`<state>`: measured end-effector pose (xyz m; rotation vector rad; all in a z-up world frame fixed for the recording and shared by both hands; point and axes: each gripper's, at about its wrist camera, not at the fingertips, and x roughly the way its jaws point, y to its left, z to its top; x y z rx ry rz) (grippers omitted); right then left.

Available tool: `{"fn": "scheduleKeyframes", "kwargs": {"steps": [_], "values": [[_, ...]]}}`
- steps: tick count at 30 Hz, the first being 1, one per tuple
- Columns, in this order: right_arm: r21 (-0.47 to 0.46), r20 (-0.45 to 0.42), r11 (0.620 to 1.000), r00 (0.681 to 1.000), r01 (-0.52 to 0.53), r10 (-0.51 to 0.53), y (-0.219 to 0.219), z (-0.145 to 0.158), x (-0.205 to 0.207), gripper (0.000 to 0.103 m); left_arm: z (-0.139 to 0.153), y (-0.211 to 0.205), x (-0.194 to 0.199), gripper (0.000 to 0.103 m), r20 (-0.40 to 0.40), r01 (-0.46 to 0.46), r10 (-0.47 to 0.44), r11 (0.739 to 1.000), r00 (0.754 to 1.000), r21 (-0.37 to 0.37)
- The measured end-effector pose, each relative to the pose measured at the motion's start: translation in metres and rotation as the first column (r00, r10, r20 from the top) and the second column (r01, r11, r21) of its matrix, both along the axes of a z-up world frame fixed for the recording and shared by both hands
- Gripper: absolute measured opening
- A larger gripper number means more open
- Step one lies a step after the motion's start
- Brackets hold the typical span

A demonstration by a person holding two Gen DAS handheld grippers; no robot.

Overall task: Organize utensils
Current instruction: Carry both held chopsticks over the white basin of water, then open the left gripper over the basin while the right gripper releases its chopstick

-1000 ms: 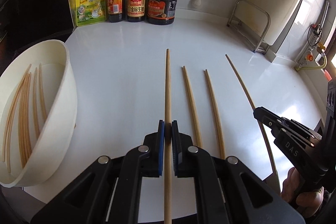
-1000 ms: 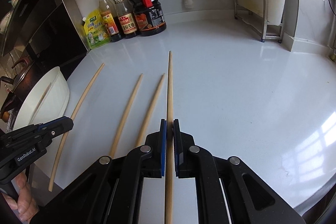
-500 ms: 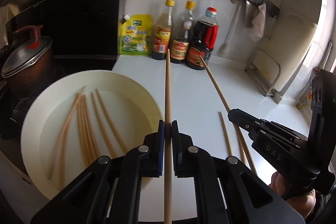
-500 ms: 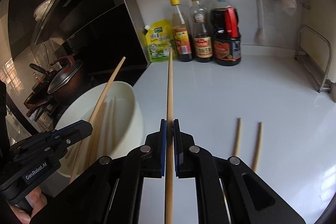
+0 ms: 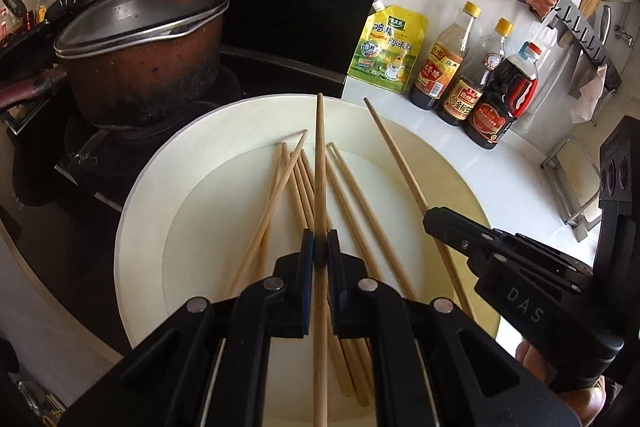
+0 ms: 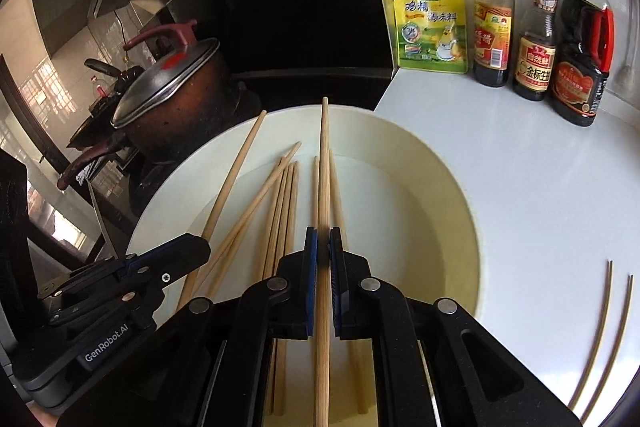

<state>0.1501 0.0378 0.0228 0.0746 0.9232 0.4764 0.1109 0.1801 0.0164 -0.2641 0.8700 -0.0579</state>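
Over the big white bowl [image 5: 144, 227] on the bench [image 6: 540, 187], both grippers hang side by side. Many chopsticks [image 5: 352, 203] already lie inside it. The left gripper [image 5: 320, 247] has its jaws pinched on one chopstick [image 5: 319, 155]. The right gripper [image 6: 323, 247] pinches another chopstick [image 6: 325, 163]. I think the drop comes next: open the jaws and let the sticks fall in. The pot [image 5: 140, 67] sits close behind the bowl's rim. Two chopsticks [image 6: 600, 331] wait on the bench.
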Motion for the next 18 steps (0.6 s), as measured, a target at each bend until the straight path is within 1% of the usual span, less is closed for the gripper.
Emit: {"fn": "scheduleKeyframes", "kwargs": {"steps": [5, 6, 7, 8, 9, 10, 16, 18], "values": [[-0.024, -0.053, 1.000, 0.999, -0.001, 0.000, 0.009, -0.014, 0.007, 0.007, -0.016, 0.006, 0.009, 0.008, -0.038, -0.011, 0.010, 1.000, 0.999, -0.017], [-0.025, -0.054, 1.000, 0.999, 0.003, -0.004, 0.009, -0.015, 0.007, 0.007, -0.017, 0.007, 0.009, 0.015, -0.038, -0.015, 0.015, 1.000, 0.999, -0.023], [-0.019, -0.051, 1.000, 0.999, 0.005, -0.006, 0.007, -0.014, 0.006, 0.008, -0.017, 0.008, 0.008, 0.029, -0.035, -0.020, 0.019, 1.000, 0.999, -0.024], [-0.019, -0.044, 1.000, 0.999, 0.009, -0.010, 0.006, -0.013, 0.005, 0.012, -0.017, 0.009, 0.006, 0.038, -0.025, -0.026, 0.025, 0.999, 0.999, -0.019], [-0.023, -0.033, 1.000, 0.999, 0.015, -0.016, 0.004, -0.012, 0.003, 0.013, -0.015, 0.009, 0.003, 0.059, -0.011, -0.035, 0.035, 0.999, 0.999, -0.010], [-0.026, -0.024, 0.999, 1.000, 0.019, -0.019, 0.002, -0.011, 0.001, 0.014, -0.013, 0.010, 0.000, 0.065, 0.008, -0.043, 0.043, 0.999, 0.999, 0.000], [-0.029, 0.007, 0.999, 0.999, 0.044, -0.044, -0.014, -0.007, -0.012, 0.016, -0.005, 0.009, -0.012, 0.066, 0.023, -0.083, 0.082, 0.996, 0.996, 0.039], [-0.037, 0.023, 0.998, 0.999, 0.048, -0.047, -0.018, -0.005, -0.017, 0.018, -0.002, 0.008, -0.019, 0.068, 0.034, -0.095, 0.093, 0.994, 0.995, 0.057]]}}
